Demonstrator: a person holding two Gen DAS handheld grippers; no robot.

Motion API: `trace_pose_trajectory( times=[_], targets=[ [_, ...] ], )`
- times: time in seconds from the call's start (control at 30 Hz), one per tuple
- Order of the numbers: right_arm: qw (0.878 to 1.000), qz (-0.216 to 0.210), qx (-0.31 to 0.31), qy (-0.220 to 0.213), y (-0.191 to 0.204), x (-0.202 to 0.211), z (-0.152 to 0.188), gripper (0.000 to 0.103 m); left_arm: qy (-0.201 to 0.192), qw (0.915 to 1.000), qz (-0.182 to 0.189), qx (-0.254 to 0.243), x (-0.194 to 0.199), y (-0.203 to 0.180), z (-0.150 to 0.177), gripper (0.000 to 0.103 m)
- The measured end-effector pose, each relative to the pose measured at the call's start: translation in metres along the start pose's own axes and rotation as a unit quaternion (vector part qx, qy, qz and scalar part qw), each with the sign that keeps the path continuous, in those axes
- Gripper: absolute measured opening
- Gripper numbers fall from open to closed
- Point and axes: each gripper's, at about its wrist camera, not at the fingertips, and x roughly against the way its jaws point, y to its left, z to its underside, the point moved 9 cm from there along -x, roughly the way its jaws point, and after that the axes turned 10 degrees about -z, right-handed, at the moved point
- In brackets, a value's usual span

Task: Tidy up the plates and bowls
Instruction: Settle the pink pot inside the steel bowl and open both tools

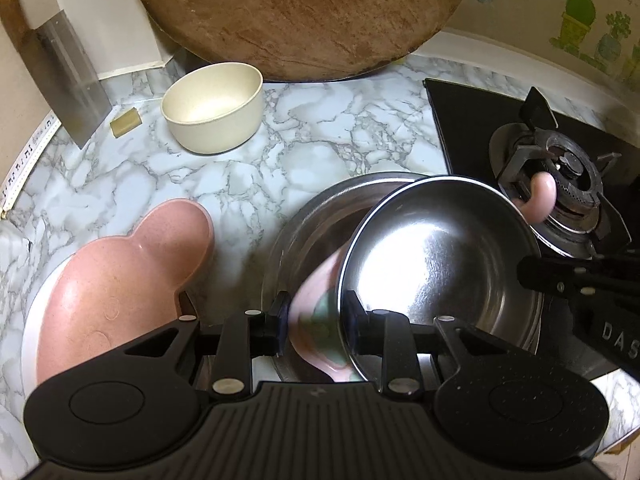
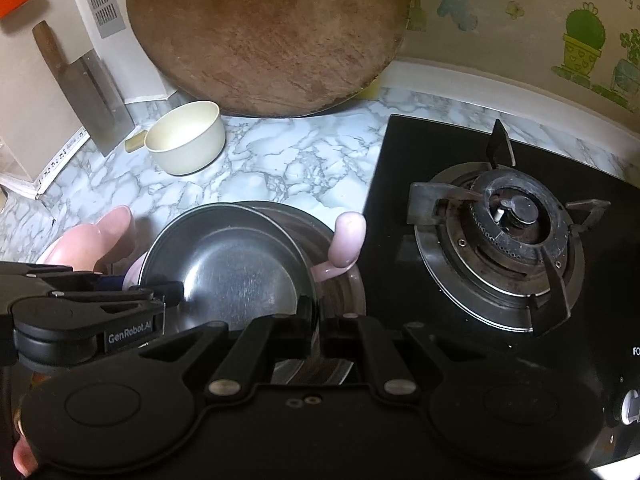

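Kitchen corner: marble-patterned desk (image 1: pixel 304 128), cartoon-plant wall sticker behind.

Steel bowl (image 1: pixel 436 256): tilted, lifted over a larger steel bowl (image 1: pixel 304 232) on the desk beside the stove; a pale pink dish (image 1: pixel 316 320) lies between them, one rounded ear (image 2: pixel 347 240) protruding past the far rim.

Left claw (image 1: pixel 314 326): partly open, one finger inside the small bowl's near rim, the other outside, pink dish edge in the gap; whether the pads press cannot be told.

Right claw (image 2: pixel 316 320): closed tight on the small bowl's rim.

Pink ear-shaped bowl (image 1: pixel 120 280): on a white plate (image 1: pixel 30 328), left.

Cream bowl (image 1: pixel 214 106): farther back, upright.

Also: round wooden board (image 1: pixel 304 16) leaning on wall; cleaver (image 2: pixel 90 92); gas burner (image 2: pixel 508 236).
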Motion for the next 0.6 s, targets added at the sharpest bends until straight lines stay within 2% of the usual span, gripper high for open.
trace_pose_trajectory(
  times=[0.2,0.47,0.6],
  targets=[
    [1.000,-0.011,0.006,0.000,0.003,0.000,-0.005,0.006,-0.020,0.9998,0.001,-0.006,0.010,0.005,-0.005,0.027],
    [1.000,-0.015,0.013,0.004,0.006,-0.005,-0.008,0.006,-0.028,0.9994,0.018,-0.004,0.010,0.008,-0.011,0.027],
    [1.000,-0.017,-0.005,0.001,0.004,-0.005,-0.007,0.007,-0.033,0.9990,0.029,-0.010,0.005,0.006,-0.017,0.027]
  ],
)
